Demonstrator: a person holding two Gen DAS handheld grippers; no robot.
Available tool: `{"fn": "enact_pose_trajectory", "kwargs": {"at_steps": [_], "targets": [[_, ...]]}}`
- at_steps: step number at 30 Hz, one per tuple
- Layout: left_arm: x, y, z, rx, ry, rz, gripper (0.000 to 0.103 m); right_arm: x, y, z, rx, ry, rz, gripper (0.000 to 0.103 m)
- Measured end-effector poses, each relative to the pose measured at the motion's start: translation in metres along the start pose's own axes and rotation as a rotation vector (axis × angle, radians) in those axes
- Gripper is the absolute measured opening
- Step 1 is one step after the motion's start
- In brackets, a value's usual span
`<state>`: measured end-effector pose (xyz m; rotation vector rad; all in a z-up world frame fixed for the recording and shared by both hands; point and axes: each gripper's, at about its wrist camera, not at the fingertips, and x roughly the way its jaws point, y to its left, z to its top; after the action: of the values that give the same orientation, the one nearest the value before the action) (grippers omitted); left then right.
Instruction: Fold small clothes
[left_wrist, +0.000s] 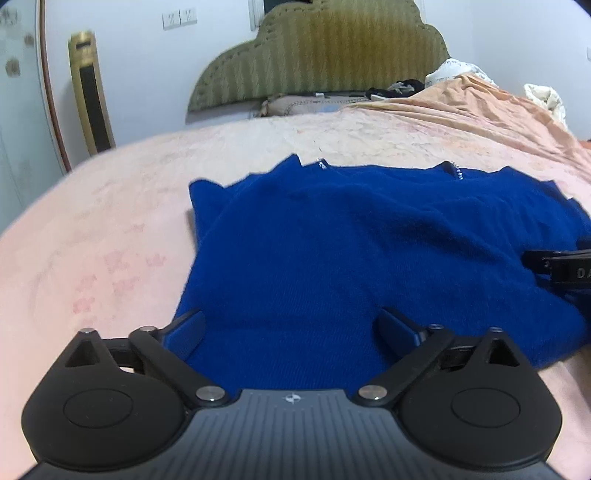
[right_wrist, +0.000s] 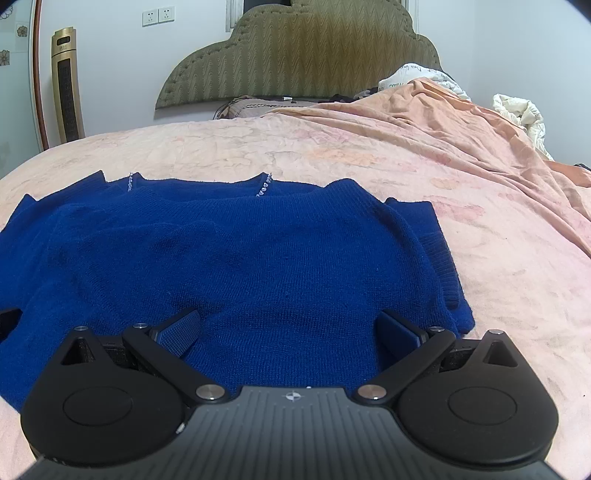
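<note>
Blue sweater (right_wrist: 236, 258) lies flat on the bed (right_wrist: 369, 155), its long axis crosswise, neckline toward the headboard (right_wrist: 295, 55). Left gripper (left_wrist: 291, 332) and right gripper (right_wrist: 291, 332) both gape empty over its near hem.

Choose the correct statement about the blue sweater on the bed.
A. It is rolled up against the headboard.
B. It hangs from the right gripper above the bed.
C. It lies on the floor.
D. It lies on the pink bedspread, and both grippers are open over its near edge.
D: the blue sweater lies spread on the pink bedspread, and the left gripper and right gripper both have jaws wide apart, gripping nothing.
</note>
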<state>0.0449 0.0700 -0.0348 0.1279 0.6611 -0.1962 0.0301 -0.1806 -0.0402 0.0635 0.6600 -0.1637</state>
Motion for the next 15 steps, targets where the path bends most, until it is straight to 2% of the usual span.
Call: {"fn": "enact_pose_trajectory", "kwargs": {"at_steps": [2, 5, 8, 10, 12, 15], "targets": [[0.001, 0.002, 0.000, -0.015, 0.009, -0.012, 0.103, 0.000, 0.000, 0.000, -0.001, 0.001, 0.000, 0.103], [-0.003, 0.000, 0.002, 0.023, 0.015, -0.019, 0.103, -0.001, 0.000, 0.000, 0.005, -0.004, 0.003, 0.103], [-0.016, 0.012, 0.012, 0.062, 0.010, -0.076, 0.103, -0.016, 0.000, -0.002, 0.057, -0.043, -0.021, 0.103], [-0.021, 0.028, 0.024, 0.034, -0.020, -0.055, 0.103, -0.033, 0.006, -0.004, 0.074, -0.079, 0.017, 0.103], [-0.017, 0.050, 0.039, -0.004, -0.042, -0.045, 0.103, -0.051, 0.022, -0.005, 0.030, -0.106, 0.063, 0.103], [0.004, 0.085, 0.065, -0.098, 0.006, -0.064, 0.103, -0.071, 0.058, -0.009, -0.096, -0.128, 0.112, 0.103]]}}
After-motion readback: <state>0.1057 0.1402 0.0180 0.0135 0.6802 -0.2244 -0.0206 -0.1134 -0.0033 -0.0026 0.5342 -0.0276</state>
